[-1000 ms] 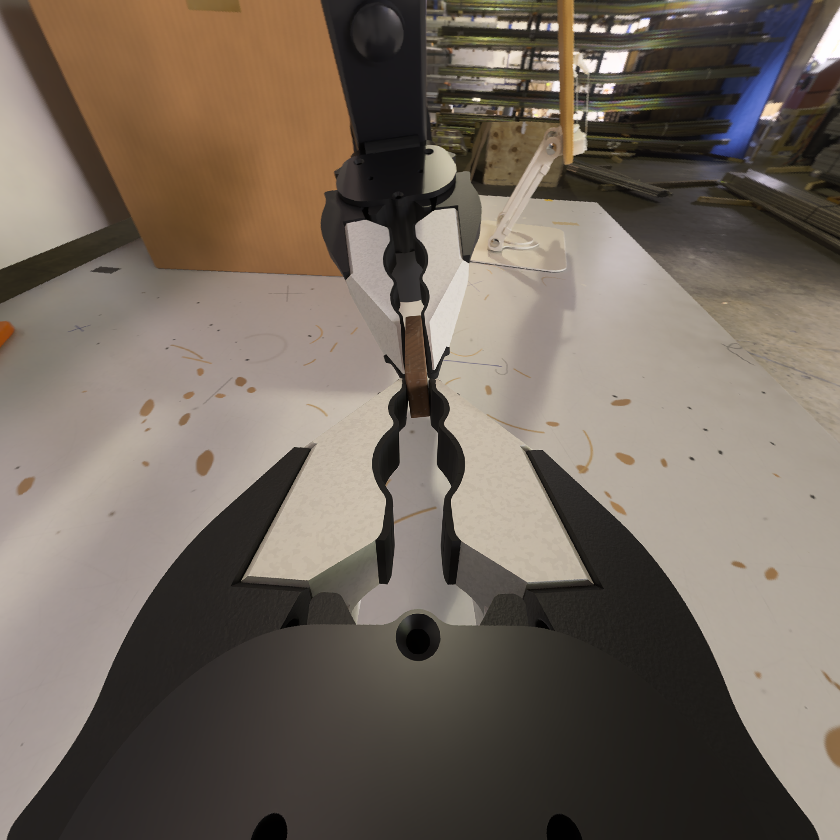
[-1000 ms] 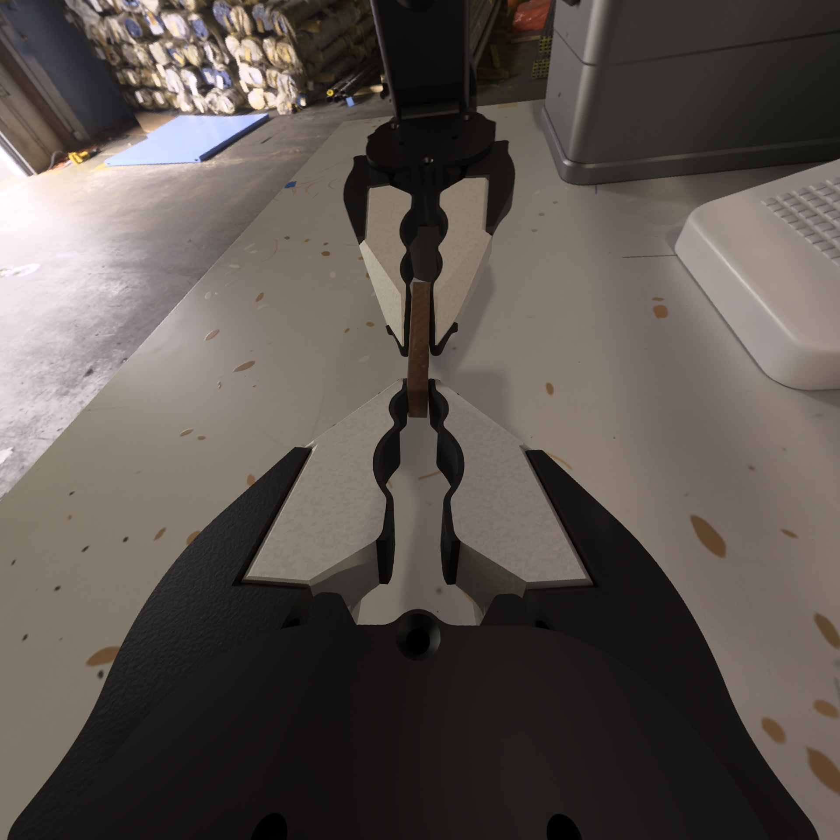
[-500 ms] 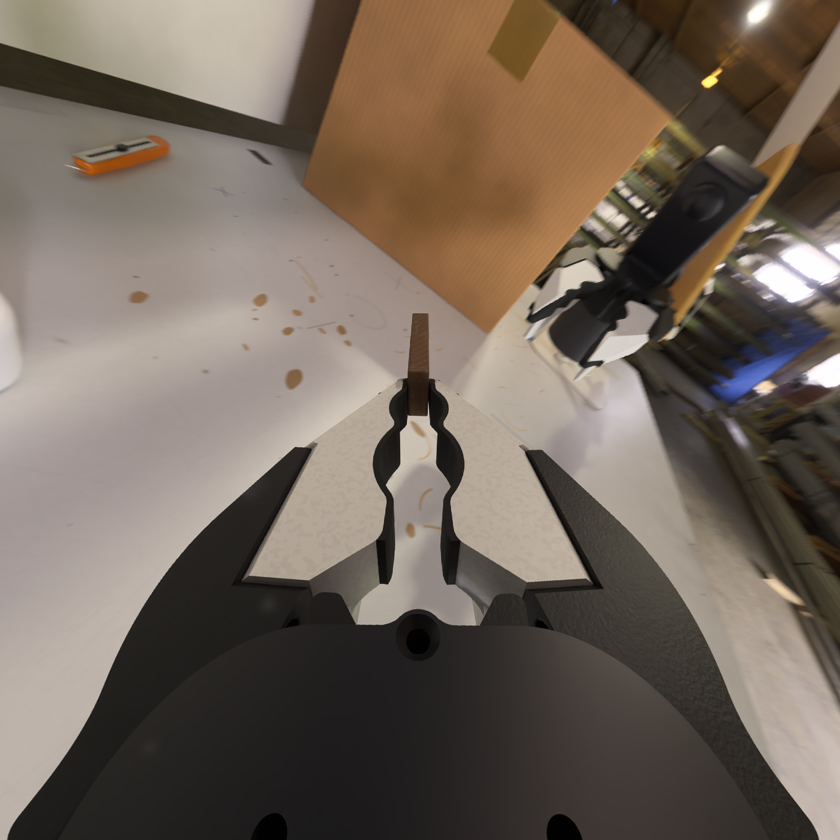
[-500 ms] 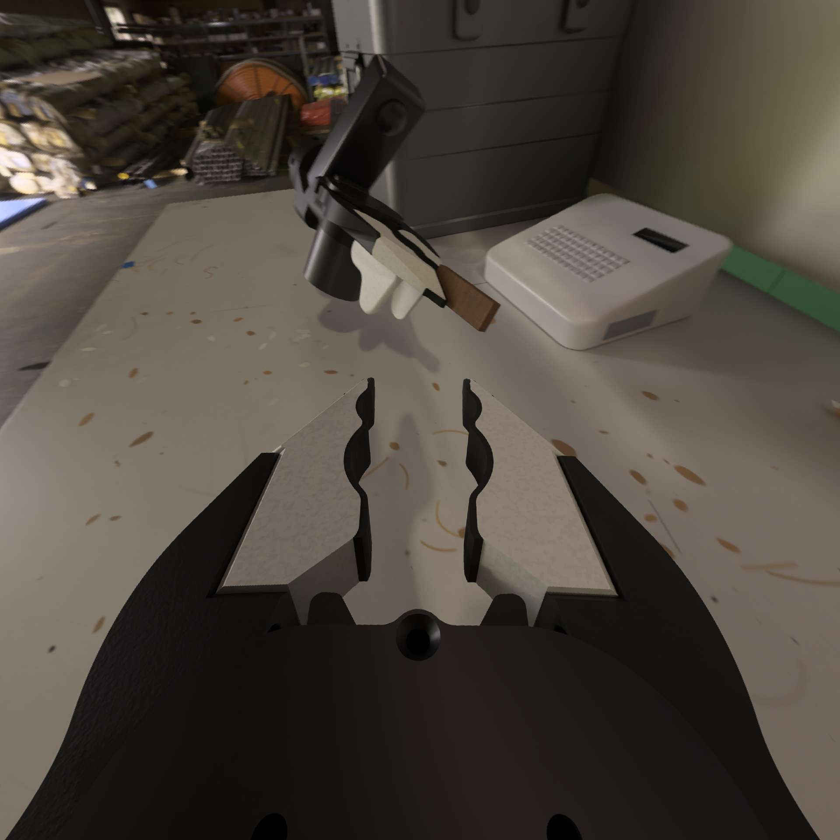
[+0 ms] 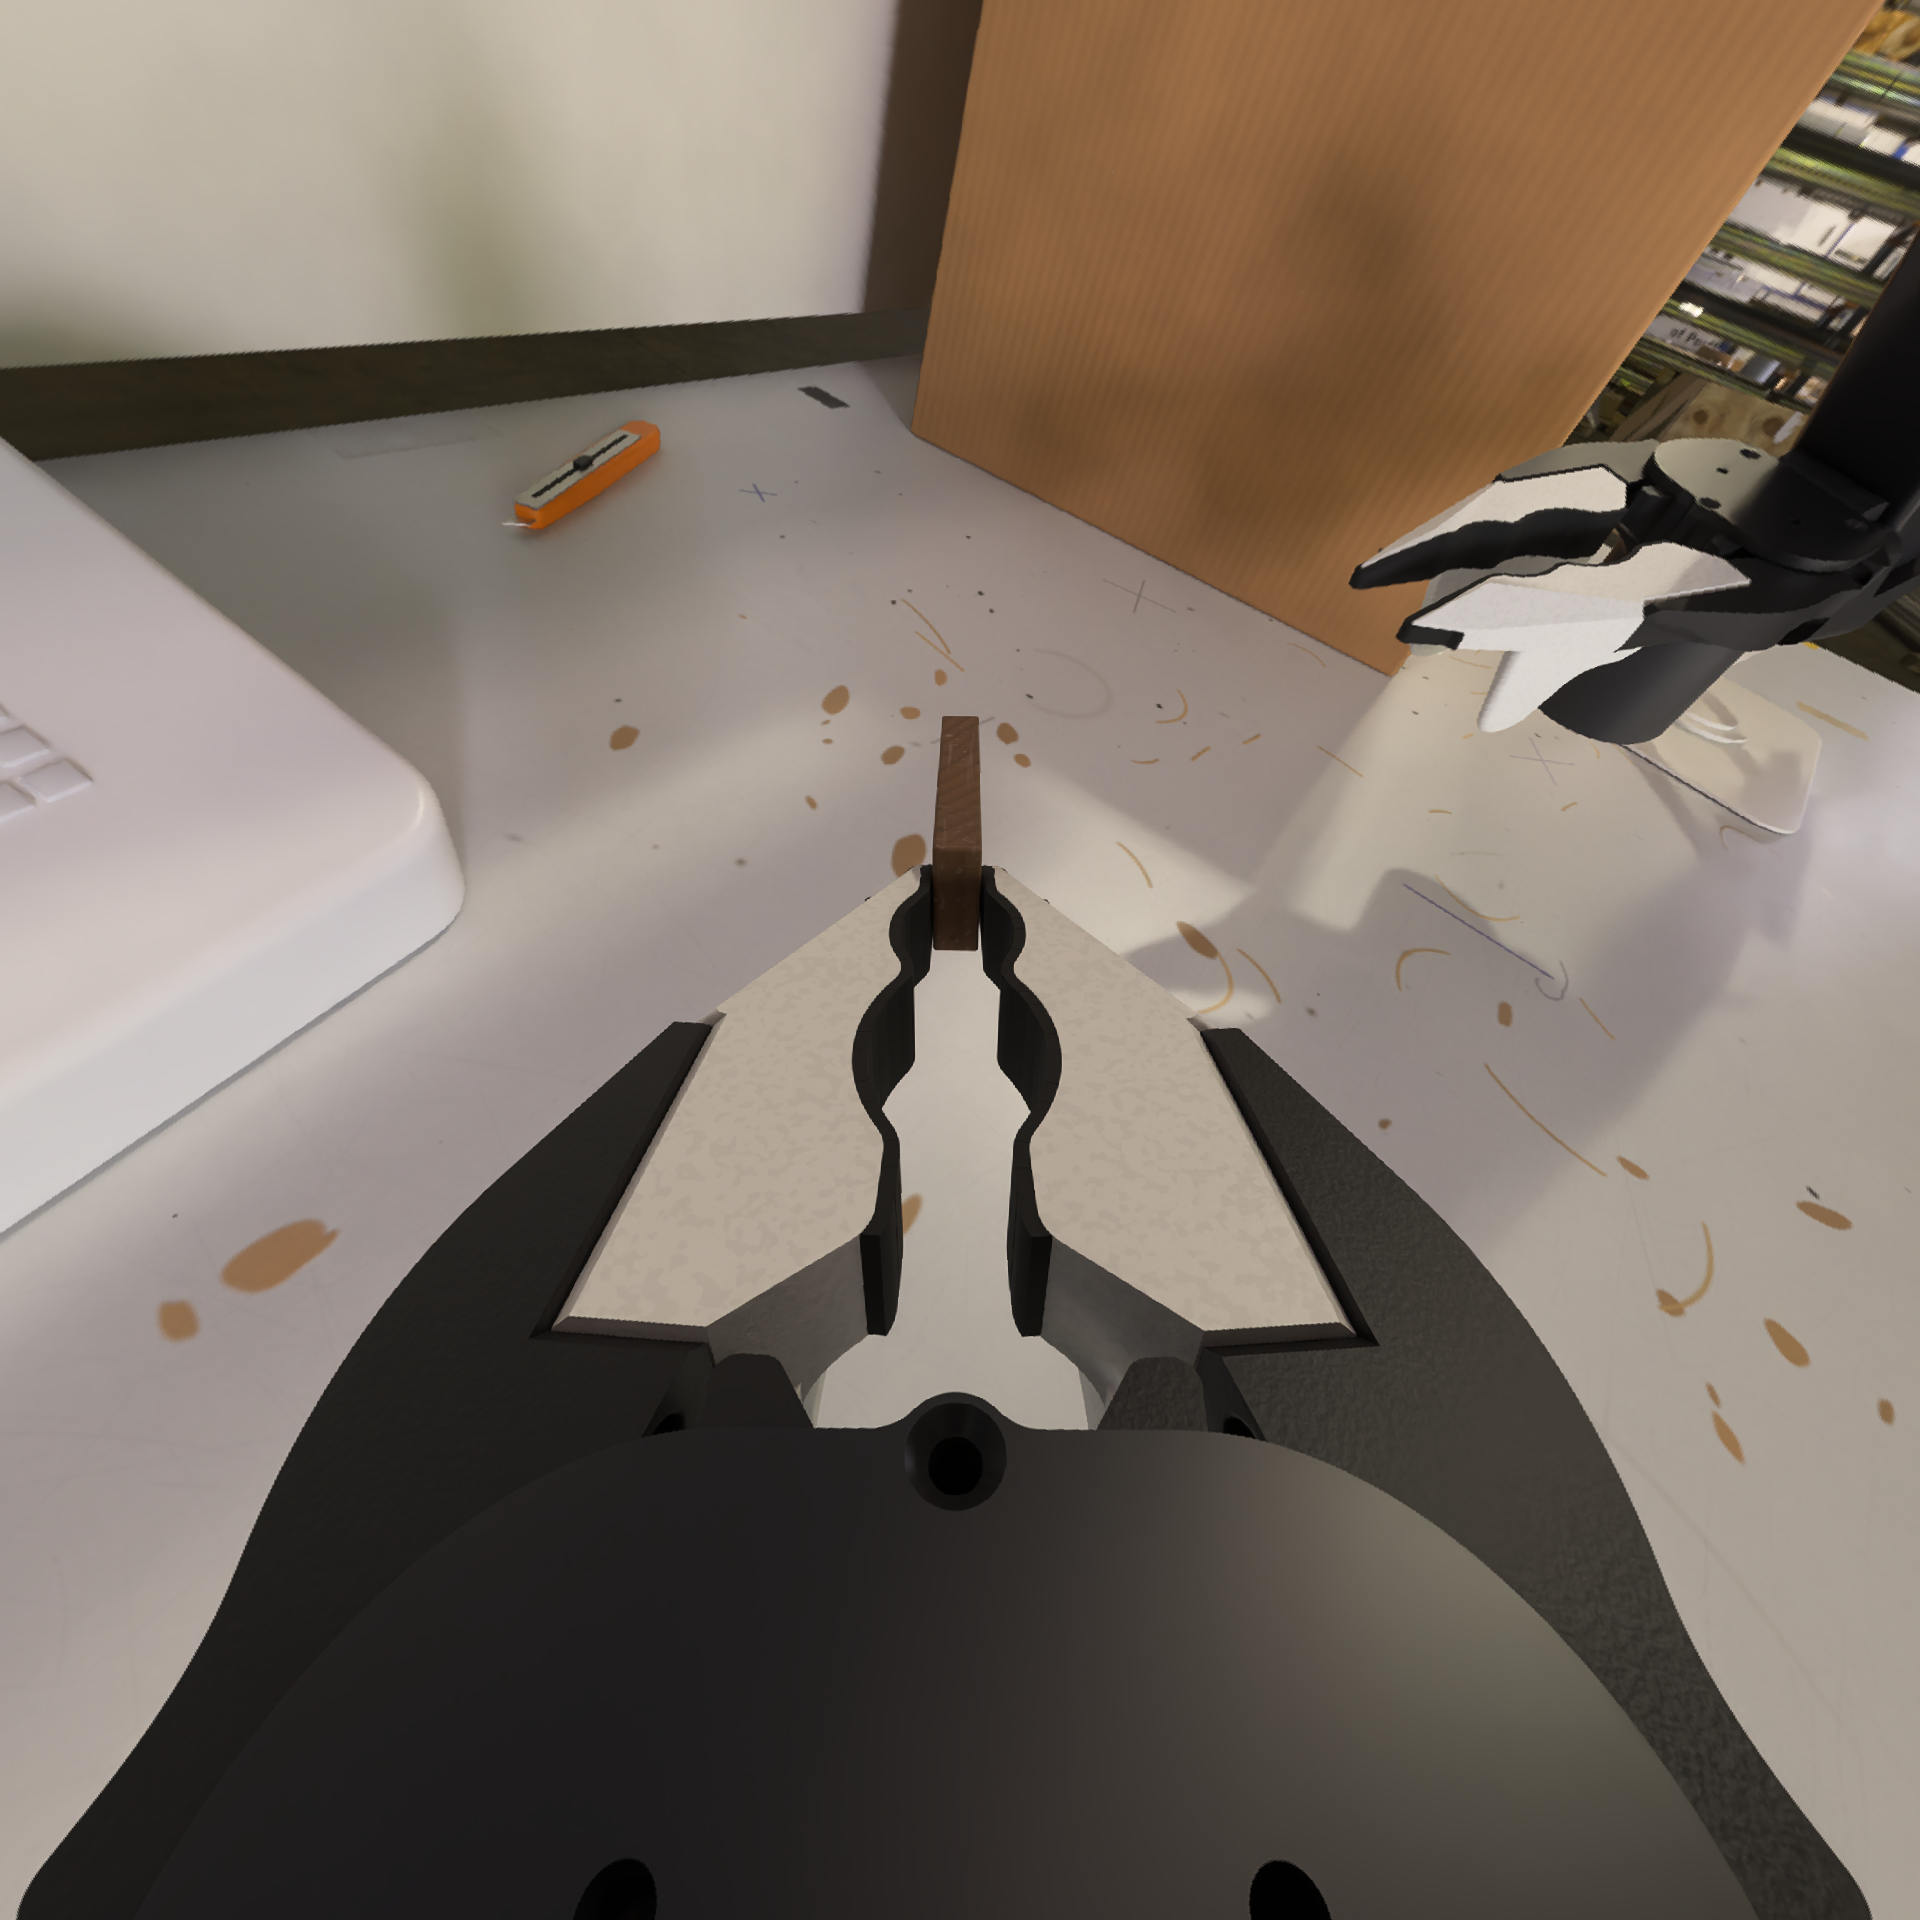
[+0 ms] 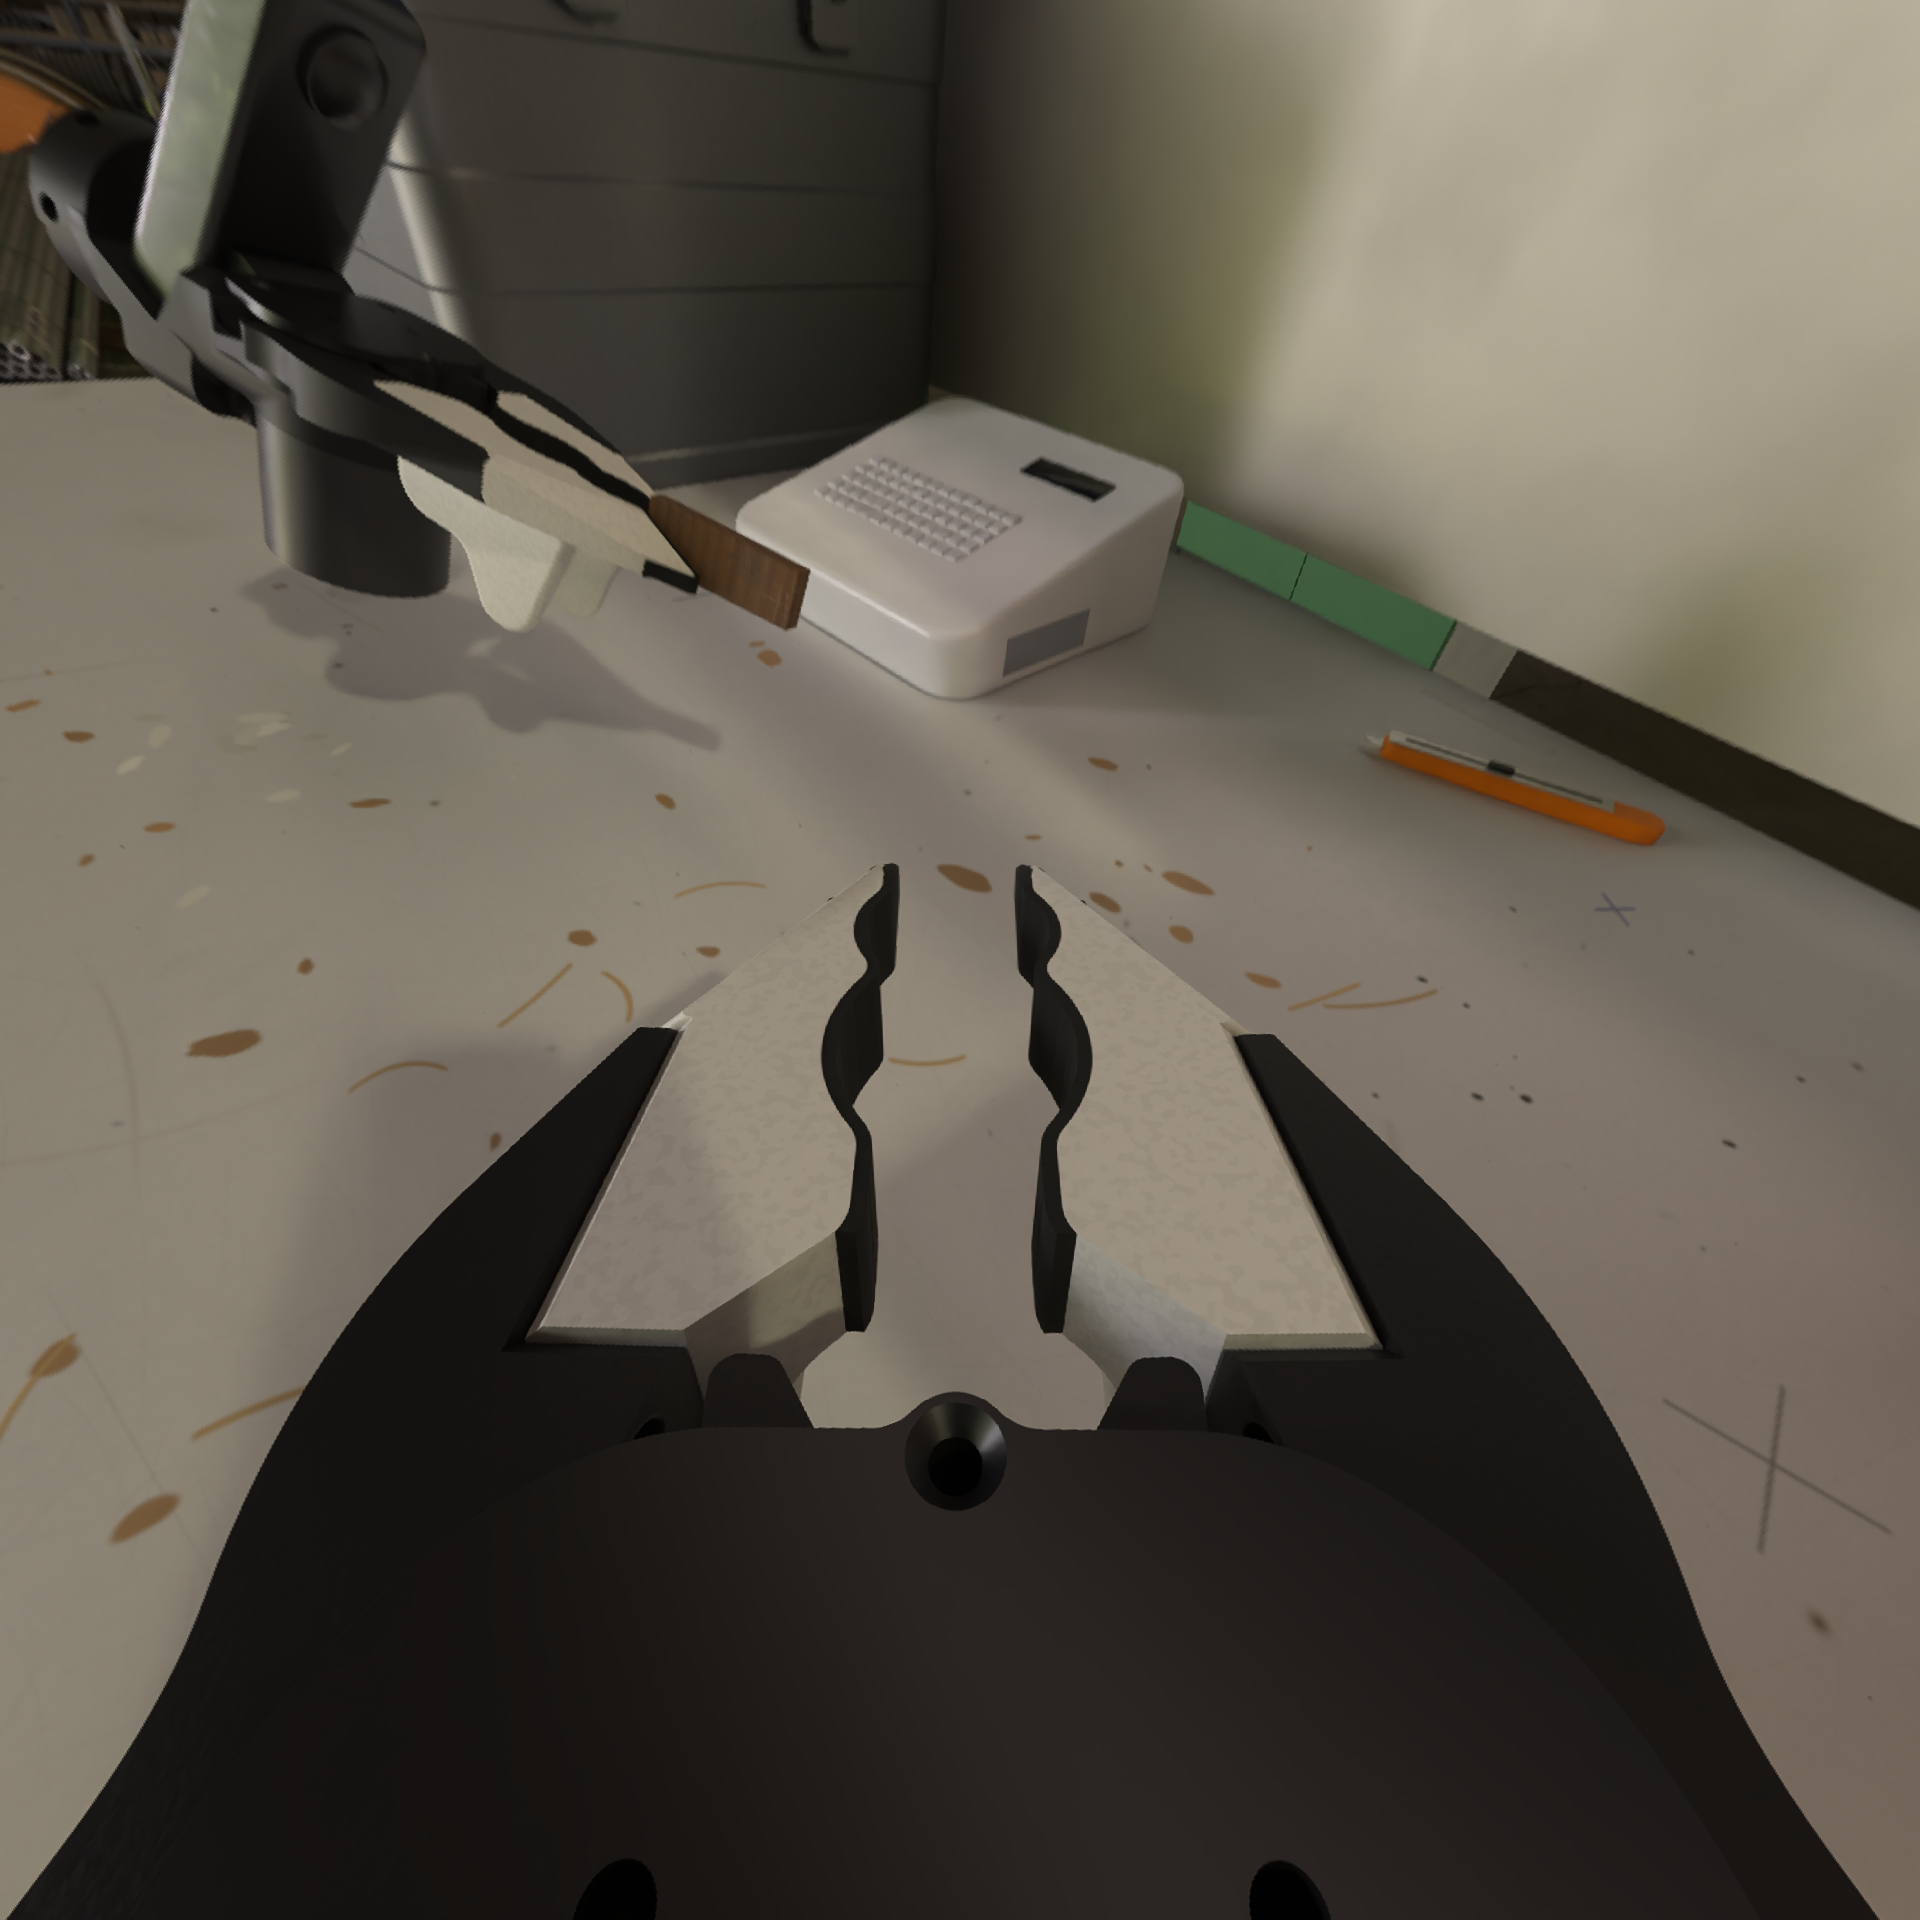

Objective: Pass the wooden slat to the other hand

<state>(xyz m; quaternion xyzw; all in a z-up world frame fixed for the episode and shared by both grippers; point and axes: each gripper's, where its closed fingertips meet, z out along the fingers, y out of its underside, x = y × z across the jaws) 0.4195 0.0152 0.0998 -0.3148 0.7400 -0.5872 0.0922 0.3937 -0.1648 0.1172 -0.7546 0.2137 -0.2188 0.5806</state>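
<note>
The wooden slat [image 5: 956, 821] is a short dark brown strip. My left gripper [image 5: 956, 883] is shut on its near end, and the slat sticks out forward above the white table [image 5: 675, 644]. In the right wrist view the slat [image 6: 732, 571] juts from the left gripper [image 6: 665, 556] at the upper left. My right gripper [image 6: 956, 878] is open and empty, low over the table. It also shows in the left wrist view [image 5: 1387, 603] at the far right, apart from the slat.
A white box-like device [image 6: 966, 561] stands near the wall, also at the left of the left wrist view [image 5: 156, 831]. An orange utility knife [image 5: 587, 473] lies by the wall [image 6: 1517, 795]. A tall brown board [image 5: 1299, 260] and a grey cabinet [image 6: 675, 208] stand behind.
One second ago both grippers held the slat end to end. The right gripper opened and let go, then drew away. Both grippers swung to face the wall; the left keeps the slat.
</note>
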